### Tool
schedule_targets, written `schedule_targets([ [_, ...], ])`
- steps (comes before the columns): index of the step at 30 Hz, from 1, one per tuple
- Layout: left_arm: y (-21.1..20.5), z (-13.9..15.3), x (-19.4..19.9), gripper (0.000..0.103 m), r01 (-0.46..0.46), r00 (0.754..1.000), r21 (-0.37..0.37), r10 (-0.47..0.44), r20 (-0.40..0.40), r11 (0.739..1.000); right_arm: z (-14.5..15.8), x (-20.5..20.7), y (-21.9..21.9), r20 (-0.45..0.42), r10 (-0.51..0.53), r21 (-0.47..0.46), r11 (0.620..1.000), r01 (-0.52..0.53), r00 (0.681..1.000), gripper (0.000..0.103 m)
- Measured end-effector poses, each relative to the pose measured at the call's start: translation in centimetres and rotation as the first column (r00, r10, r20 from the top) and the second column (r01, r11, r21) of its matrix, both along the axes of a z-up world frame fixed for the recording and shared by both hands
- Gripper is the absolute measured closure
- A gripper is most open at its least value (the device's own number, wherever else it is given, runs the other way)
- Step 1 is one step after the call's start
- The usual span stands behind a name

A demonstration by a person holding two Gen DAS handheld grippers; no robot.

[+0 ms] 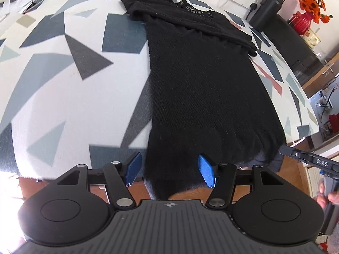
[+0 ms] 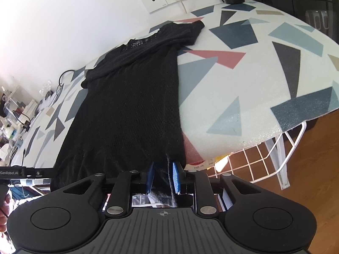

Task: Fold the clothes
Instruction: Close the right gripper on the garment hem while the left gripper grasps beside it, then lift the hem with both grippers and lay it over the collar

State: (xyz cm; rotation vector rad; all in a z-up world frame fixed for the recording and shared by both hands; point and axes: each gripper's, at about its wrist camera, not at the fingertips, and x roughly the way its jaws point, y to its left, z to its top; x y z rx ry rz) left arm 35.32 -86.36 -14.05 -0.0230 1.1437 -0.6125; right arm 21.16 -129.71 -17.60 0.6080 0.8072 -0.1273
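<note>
Black knit shirt lies flat on the patterned table, collar at 12 o'clock, hem hanging off the near edge at 6. Left gripper wide open around the hem, pads not pressing. Right gripper narrowly open, hem fabric between its blue pads; grip unclear.

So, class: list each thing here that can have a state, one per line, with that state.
black top: flat on the table, sleeves folded in, hem over the near edge
left gripper: open, astride the hem
right gripper: narrowly open, hem between its fingers
bottle: upright, capped
</note>
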Motion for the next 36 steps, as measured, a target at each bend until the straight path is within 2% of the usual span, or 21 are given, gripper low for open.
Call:
schedule_targets([
  [3, 0.5, -0.1, -0.6, 0.043, 0.012, 1.000, -0.012, -0.012, -0.023, 1.000, -0.6, -0.1, 0.1, -0.011, 0.001, 0.018, 1.000, -0.001, 1.000, 0.082],
  [8, 1.1, -0.1, -1.1, 0.043, 0.010, 0.999, -0.001, -0.010, -0.040, 1.000, -1.5, -0.3, 0.3, -0.039, -0.010, -0.025, 1.000, 0.009, 0.999, 0.073],
  [11, 1.3, -0.6, -1.0, 0.043, 0.005, 0.998, -0.002, -0.005, -0.063, 1.000, -2.0, -0.4, 0.0, -0.062, -0.034, -0.044, 0.999, 0.031, 0.998, 0.062],
  [13, 1.2, -1.0, -1.0, 0.043, 0.013, 0.997, 0.004, -0.013, -0.078, 1.000, -2.3, -0.4, -0.2, -0.074, -0.047, -0.051, 0.998, 0.043, 0.996, 0.048],
  [19, 0.5, -2.9, -0.4, 0.043, 0.013, 0.992, 0.028, -0.010, -0.123, 1.000, -3.3, 0.4, -0.1, -0.075, -0.006, -0.043, 0.999, 0.003, 0.997, 0.047],
  [22, 0.4, -3.6, 0.2, 0.045, -0.010, 0.987, 0.001, 0.010, -0.162, 1.000, -3.5, 0.8, 0.3, -0.067, 0.018, -0.038, 0.999, -0.020, 0.998, 0.051],
  [24, 0.2, -3.8, 0.5, 0.060, -0.007, 0.984, -0.010, 0.005, -0.175, 1.000, -3.5, 1.1, 0.5, -0.061, 0.032, -0.032, 0.999, -0.034, 0.998, 0.059],
  [25, 0.1, -3.7, 0.5, 0.070, 0.004, 0.985, -0.004, -0.004, -0.174, 1.000, -3.5, 1.0, 0.4, -0.060, 0.036, -0.022, 0.999, -0.037, 0.998, 0.062],
  [26, 0.0, -3.7, 0.5, 0.083, 0.014, 0.985, 0.001, -0.014, -0.173, 1.000, -3.5, 1.0, 0.3, -0.061, 0.038, -0.011, 0.999, -0.039, 0.997, 0.073],
  [27, 0.1, -3.5, 0.5, 0.089, 0.016, 0.985, -0.005, -0.017, -0.173, 1.000, -3.4, 0.9, 0.2, -0.061, 0.040, 0.000, 0.999, -0.040, 0.997, 0.087],
  [28, 0.2, -3.4, 0.5, 0.092, 0.018, 0.985, -0.012, -0.019, -0.173, 1.000, -3.3, 0.8, 0.1, -0.061, 0.042, 0.009, 0.999, -0.041, 0.997, 0.092],
  [31, 0.5, -3.0, 0.3, 0.098, 0.023, 0.986, -0.026, -0.027, -0.162, 0.999, -2.8, 0.2, -0.2, -0.043, 0.042, 0.020, 0.999, -0.041, 0.998, 0.097],
  [36, 1.2, -1.9, -0.6, 0.099, 0.020, 0.992, -0.035, -0.024, -0.120, 0.999, -1.6, -1.0, -0.3, -0.016, 0.047, 0.024, 0.999, -0.047, 0.999, 0.099],
])
